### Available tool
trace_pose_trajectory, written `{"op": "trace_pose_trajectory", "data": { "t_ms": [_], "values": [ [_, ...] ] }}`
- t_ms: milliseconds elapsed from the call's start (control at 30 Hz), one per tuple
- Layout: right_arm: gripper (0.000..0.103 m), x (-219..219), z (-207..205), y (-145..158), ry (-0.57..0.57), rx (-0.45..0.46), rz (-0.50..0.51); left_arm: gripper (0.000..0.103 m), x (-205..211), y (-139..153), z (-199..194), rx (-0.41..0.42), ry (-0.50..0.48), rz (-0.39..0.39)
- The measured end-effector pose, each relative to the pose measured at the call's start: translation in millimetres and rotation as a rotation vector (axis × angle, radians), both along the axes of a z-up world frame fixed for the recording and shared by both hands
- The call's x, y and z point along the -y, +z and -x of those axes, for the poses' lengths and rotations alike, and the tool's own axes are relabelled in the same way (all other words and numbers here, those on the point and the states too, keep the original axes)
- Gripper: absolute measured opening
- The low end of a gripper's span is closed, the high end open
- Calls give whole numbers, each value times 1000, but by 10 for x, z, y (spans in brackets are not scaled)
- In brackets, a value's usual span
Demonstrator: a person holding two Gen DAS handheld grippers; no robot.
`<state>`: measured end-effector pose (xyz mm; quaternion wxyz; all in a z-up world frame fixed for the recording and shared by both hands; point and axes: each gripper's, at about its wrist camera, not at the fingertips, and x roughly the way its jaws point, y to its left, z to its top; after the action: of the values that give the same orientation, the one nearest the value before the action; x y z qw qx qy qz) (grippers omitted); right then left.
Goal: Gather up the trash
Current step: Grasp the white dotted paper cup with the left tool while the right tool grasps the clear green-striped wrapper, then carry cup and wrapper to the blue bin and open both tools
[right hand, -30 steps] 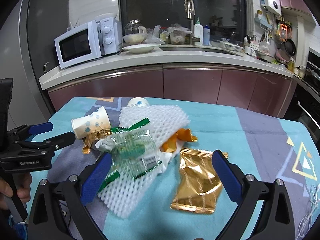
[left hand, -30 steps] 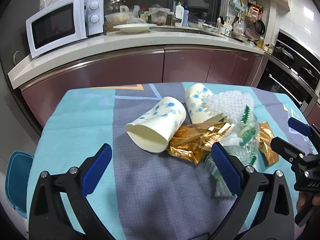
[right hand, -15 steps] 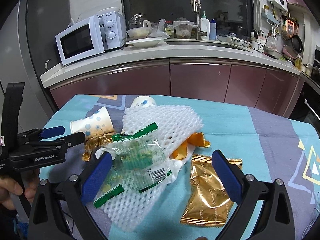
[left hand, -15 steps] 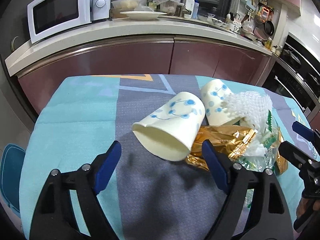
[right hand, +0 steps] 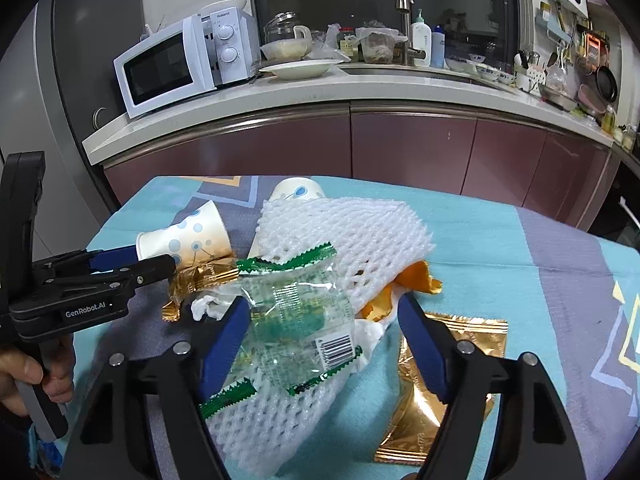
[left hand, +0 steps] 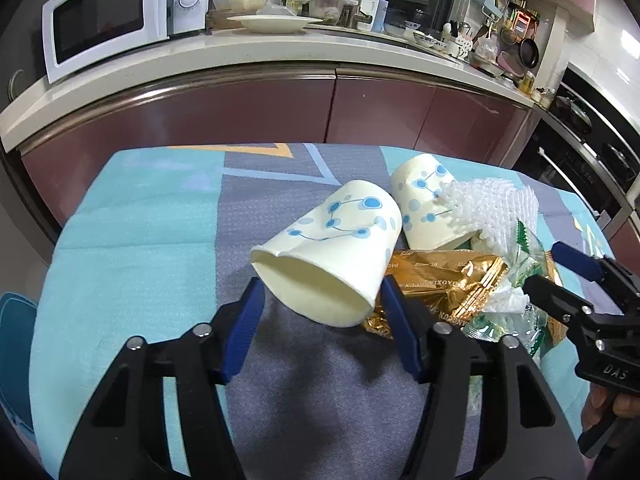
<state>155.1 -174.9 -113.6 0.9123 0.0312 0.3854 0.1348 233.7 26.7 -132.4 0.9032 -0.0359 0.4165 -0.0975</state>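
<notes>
A white paper cup (left hand: pixel 332 248) with blue dots lies on its side, its mouth toward my left gripper (left hand: pixel 320 282). The closing jaws flank the cup's rim, and I see no firm squeeze. A second dotted cup (left hand: pixel 420 208) lies behind it, beside a white foam net (right hand: pixel 340 232). My right gripper (right hand: pixel 320 302) is also closing, with a clear green-edged wrapper (right hand: pixel 304 320) and the net between its pads, not clamped. Gold foil wrappers (left hand: pixel 440 276) (right hand: pixel 444 380), orange peel (right hand: pixel 416 280) and a crumpled tissue (right hand: pixel 206 306) lie in the pile.
The trash lies on a table with a teal and grey cloth (left hand: pixel 132 240). Behind it runs a kitchen counter with a microwave (left hand: pixel 120 20) and dishes. A blue chair (left hand: pixel 16 340) stands at the table's left edge. A hand (right hand: pixel 24 368) holds the left gripper.
Both grippers came forward and down onto the pile and their jaws narrowed. The left now brackets the near cup's mouth; the right brackets the clear wrapper and net.
</notes>
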Motion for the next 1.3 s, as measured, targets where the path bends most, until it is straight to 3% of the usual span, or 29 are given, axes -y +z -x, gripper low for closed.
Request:
{"op": "trace_pose_trajectory", "data": {
  "t_ms": [100,267,333,367,400,433,467,1067,1300],
  "values": [
    [43,-26,-29,-43,16,-15,8,45,1,-13,-14,-7,-12,9],
    [42,-9,-21,-74,17,-19,-2,39,-8,-25,-21,-15,-19,38],
    [41,3,-7,-73,19,-19,-9,34,13,-22,-21,-12,-29,41],
    [41,7,-3,-77,18,-21,-8,27,30,-24,-27,-14,-37,41],
    [35,9,-2,-86,18,-22,-7,17,40,-30,-30,-15,-45,44],
    [24,10,7,-92,19,-23,-7,14,53,-32,-30,-13,-51,49],
    [20,18,17,-98,21,-25,-7,11,61,-34,-30,-12,-51,53],
    [15,194,299,118,-12,35,-54,5,-47,128,170,75,-63,106],
    [15,193,402,310,-1,73,-63,5,-213,358,384,144,-40,103]
  ]
}}
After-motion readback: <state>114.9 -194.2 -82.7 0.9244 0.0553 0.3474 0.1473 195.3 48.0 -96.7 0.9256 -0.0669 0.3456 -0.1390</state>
